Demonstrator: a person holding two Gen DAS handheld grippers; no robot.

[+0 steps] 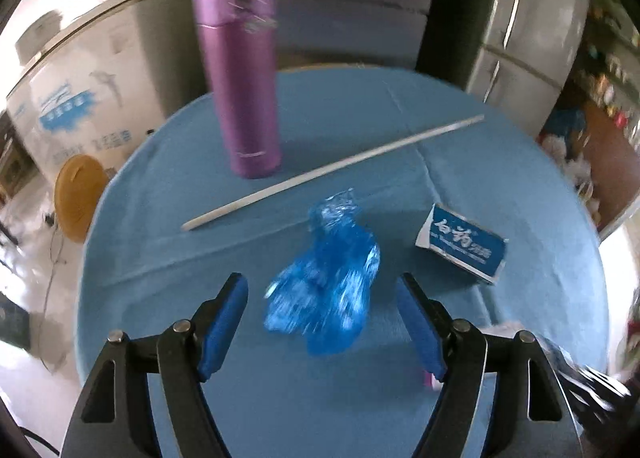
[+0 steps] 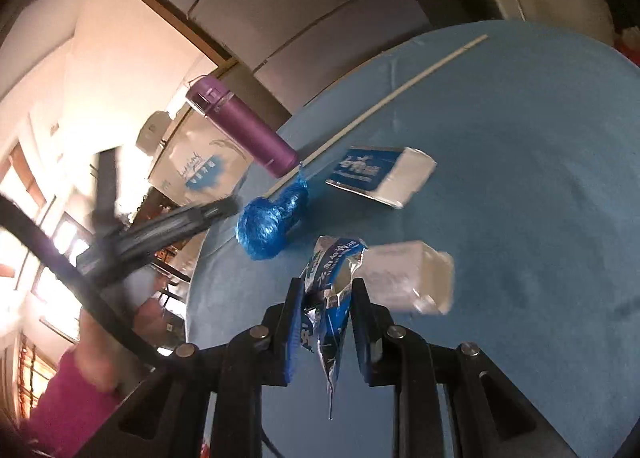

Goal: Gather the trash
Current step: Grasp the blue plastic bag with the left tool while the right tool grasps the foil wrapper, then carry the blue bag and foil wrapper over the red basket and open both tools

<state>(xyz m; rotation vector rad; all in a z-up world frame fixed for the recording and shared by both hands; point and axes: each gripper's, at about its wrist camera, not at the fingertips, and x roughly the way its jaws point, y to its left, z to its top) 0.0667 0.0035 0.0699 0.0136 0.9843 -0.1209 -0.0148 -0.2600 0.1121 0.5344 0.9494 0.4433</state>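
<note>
A crumpled blue plastic wrap (image 1: 326, 284) lies on the round blue table (image 1: 500, 177). My left gripper (image 1: 322, 298) is open, its blue pads on either side of the wrap's near end. A blue and white carton (image 1: 462, 244) lies to the wrap's right. In the right wrist view my right gripper (image 2: 326, 290) is shut on a torn blue and silver foil wrapper (image 2: 330, 306). A white box (image 2: 408, 278) lies just beyond it. The blue wrap (image 2: 272, 219) and the carton (image 2: 380, 173) lie farther off.
A purple flask (image 1: 242, 73) stands at the table's far left. A long white stick (image 1: 332, 169) lies across the table behind the wrap. Fridges (image 1: 520, 17) and a big cardboard box (image 1: 84, 97) stand around the table. The left tool (image 2: 160, 225) shows at the table's edge.
</note>
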